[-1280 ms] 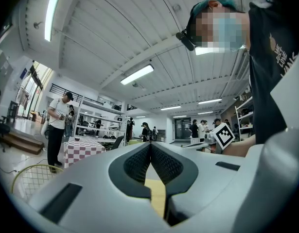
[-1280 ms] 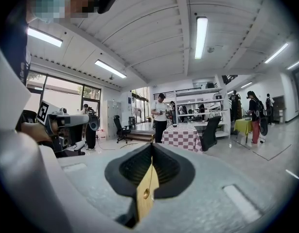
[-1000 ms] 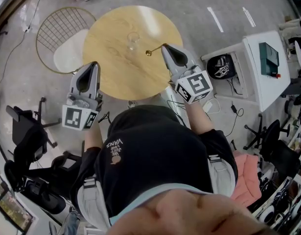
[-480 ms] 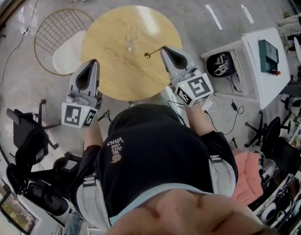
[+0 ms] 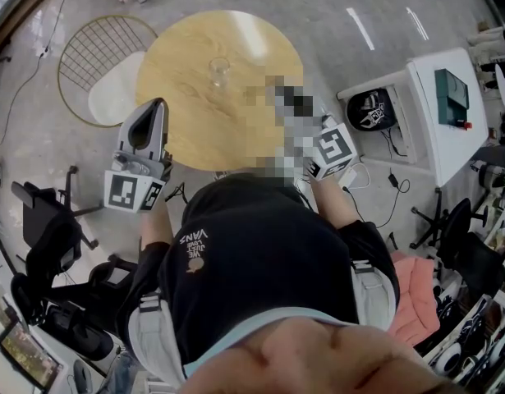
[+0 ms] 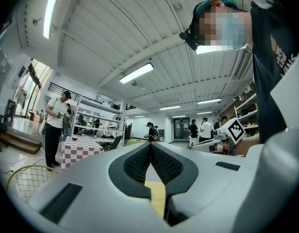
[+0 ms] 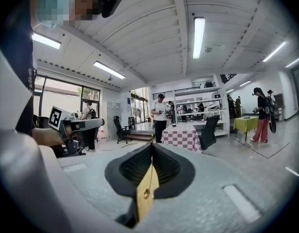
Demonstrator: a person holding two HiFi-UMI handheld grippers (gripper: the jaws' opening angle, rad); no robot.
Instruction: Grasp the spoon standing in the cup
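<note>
Near the body, left gripper [image 6: 150, 147] with fingers [image 6: 134, 165] closed together on nothing. To its right, right gripper [image 7: 151, 148] with fingers [image 7: 169, 168] clamped on the handle of the gold spoon [image 7: 146, 194]. Farther out on the round counter [image 5: 186, 113], the clear cup [image 5: 219, 71], upright
</note>
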